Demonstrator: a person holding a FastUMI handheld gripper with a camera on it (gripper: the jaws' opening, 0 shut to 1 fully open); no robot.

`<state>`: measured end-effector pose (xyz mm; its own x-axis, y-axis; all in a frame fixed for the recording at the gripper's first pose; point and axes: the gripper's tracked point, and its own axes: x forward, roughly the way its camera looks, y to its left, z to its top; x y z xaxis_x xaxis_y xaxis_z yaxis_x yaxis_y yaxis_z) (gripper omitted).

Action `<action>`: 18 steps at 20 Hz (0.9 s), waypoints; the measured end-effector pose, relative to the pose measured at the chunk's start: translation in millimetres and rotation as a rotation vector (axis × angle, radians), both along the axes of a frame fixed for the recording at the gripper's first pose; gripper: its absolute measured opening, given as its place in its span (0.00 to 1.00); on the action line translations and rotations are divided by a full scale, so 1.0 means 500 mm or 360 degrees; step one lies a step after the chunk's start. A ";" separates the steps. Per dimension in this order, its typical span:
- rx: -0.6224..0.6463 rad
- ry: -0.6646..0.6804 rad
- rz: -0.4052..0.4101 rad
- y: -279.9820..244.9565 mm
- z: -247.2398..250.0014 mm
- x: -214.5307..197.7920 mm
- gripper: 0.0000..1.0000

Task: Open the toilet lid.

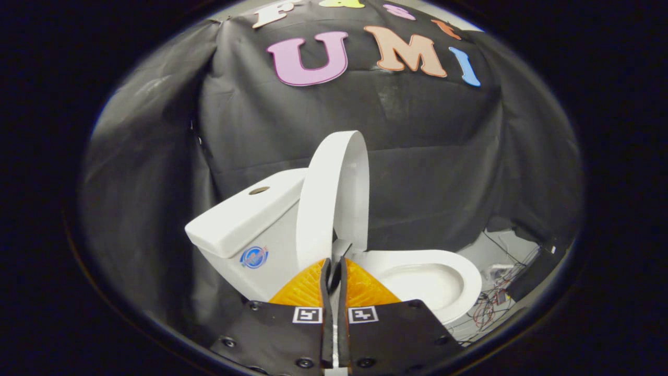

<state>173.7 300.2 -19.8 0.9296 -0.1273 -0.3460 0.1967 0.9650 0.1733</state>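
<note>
- Gripper (334, 266): two orange fingers (302, 292) on black plates, pressed together with only a thin slit between them; nothing pinched. Tips point at the base of the lid, near the hinge.
- Lid (318, 209): white, raised, standing roughly upright on edge just ahead of the fingertips, leaning toward the tank. Whether it rests against the tank cannot be told.
- Tank (245, 214): white, behind the lid, with a round button on top and a blue sticker on its side.
- Bowl (459, 271): white, uncovered, beyond the fingers and beside the lid.
- Cables (490, 308): loose red and black tangle on the floor past the bowl.
- Step in hand, as judged: the lift looks essentially done; the lid is up and the gripper holds nothing.
- Next move, as judged: if the lid is not yet seated, a light nudge with the closed tips toward the tank; otherwise a straight retreat clear of the lid's edge, so it is not knocked back down.
</note>
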 end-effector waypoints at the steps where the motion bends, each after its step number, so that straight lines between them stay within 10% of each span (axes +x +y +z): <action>1: 0.0009 -0.0014 0.0020 0.012 0.003 0.007 0.04; 18: -0.0078 -0.0175 0.0147 0.104 0.005 0.052 0.06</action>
<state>199.8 352.4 -17.2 0.9700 -0.0540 -0.2369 0.0894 0.9859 0.1412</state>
